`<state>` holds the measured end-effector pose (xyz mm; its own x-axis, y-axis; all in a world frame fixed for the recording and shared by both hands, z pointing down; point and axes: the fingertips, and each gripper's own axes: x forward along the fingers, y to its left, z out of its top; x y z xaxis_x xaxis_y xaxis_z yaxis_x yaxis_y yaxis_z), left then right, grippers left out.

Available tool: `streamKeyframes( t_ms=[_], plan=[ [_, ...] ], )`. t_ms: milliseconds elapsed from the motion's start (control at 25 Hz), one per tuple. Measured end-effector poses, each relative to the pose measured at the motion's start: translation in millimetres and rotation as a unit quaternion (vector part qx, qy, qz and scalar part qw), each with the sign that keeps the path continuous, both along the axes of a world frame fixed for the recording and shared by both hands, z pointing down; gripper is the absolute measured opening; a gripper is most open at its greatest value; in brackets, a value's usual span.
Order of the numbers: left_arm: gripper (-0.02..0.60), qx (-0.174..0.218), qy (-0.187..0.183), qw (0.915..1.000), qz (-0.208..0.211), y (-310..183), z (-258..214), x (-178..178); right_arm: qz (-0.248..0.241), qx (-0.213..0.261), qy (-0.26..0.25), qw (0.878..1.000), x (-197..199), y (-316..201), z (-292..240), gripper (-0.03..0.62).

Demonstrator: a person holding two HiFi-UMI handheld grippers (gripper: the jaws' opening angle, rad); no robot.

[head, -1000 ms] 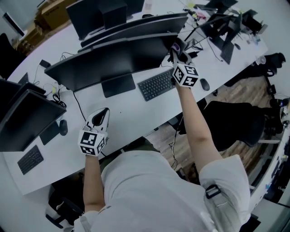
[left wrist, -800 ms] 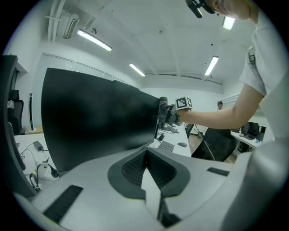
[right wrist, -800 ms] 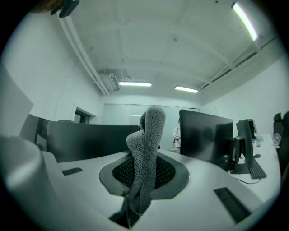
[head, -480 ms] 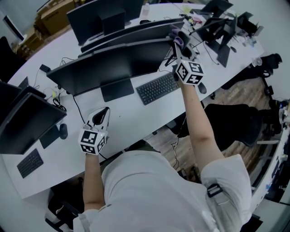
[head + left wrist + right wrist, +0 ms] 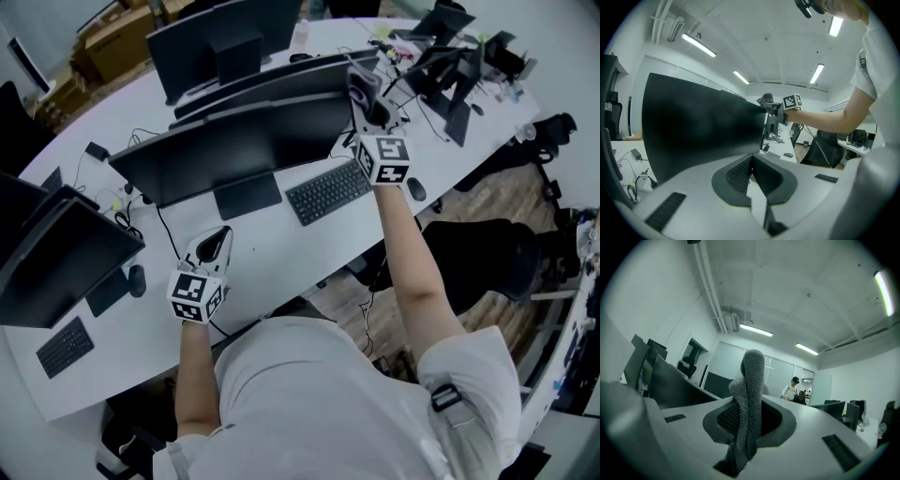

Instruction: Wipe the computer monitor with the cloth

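Here the right gripper [image 5: 371, 111] pinches the grey cloth [image 5: 360, 82] at the top right corner of the monitor [image 5: 234, 145], while the left gripper [image 5: 210, 246], jaws together and empty, sits low over the table [image 5: 281, 246].

A: We see the cloth [image 5: 749, 394] as nubbly grey towelling, rough and matt.
B: Agreed; we find the monitor [image 5: 698, 126] screen smooth, dark and matt, and the desk [image 5: 281, 246] smooth, plain white.
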<state>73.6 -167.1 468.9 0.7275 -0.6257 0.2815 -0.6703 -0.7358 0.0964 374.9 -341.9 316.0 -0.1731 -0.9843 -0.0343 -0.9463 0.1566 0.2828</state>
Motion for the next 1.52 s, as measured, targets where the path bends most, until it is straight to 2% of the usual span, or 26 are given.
streamKeyframes(
  t_ms=[120,320,440,1000,1120,1320,1520],
  plan=[
    [0.0,0.002,0.004,1.0,0.003,0.2,-3.9,-7.1,-0.019,-0.004,0.032,0.999,-28.3,2.1,-0.1,0.06],
    [0.0,0.006,0.012,0.9999,0.002,3.3,-11.3,-27.5,-0.067,-0.014,0.096,0.993,-99.2,11.7,4.6,0.06],
    [0.0,0.01,0.013,0.9999,0.0,6.4,-15.7,-42.1,-0.093,-0.014,0.106,0.99,-136.3,16.6,3.6,0.06],
    [0.0,0.015,0.008,0.9993,-0.033,41.0,-24.1,-128.8,-0.166,-0.017,0.074,0.983,-262.4,49.1,-4.0,0.061],
    [0.0,0.016,0.005,0.9988,-0.045,52.1,-25.4,-147.8,-0.184,-0.019,0.067,0.981,-287.2,65.5,-1.3,0.061],
    [0.002,0.016,0.019,0.9966,-0.078,65.5,-28.5,-180.1,-0.217,-0.03,0.04,0.975,-326.9,104.3,9.0,0.061],
    [0.0,0.022,0.025,0.9935,-0.109,78.0,-29.9,-209.2,-0.266,-0.056,0.017,0.962,-373.8,147.5,37.9,0.061]
  ],
)
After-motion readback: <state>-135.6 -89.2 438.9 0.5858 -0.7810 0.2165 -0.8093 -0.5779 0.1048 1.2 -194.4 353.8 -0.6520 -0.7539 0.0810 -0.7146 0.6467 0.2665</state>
